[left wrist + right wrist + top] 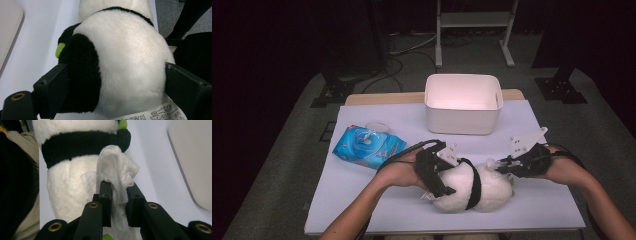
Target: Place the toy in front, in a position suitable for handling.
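A black and white plush panda (467, 187) lies on its side near the table's front edge. My left gripper (439, 172) clamps its rear end: in the left gripper view the two jaws press into the panda (125, 55) on either side, with a printed label (155, 115) below. My right gripper (502, 167) sits at the panda's right end, shut on a crumpled white wet wipe (118, 175). The wipe touches the panda's white fur (70, 177) just below its black band. A small green patch (60, 49) shows on the toy.
A white plastic bin (463, 102) stands at the back middle of the white tabletop (362, 200). A blue pack of wet wipes (368, 146) with its lid flipped open lies at the left. Dark floor and a stand's legs lie beyond the table.
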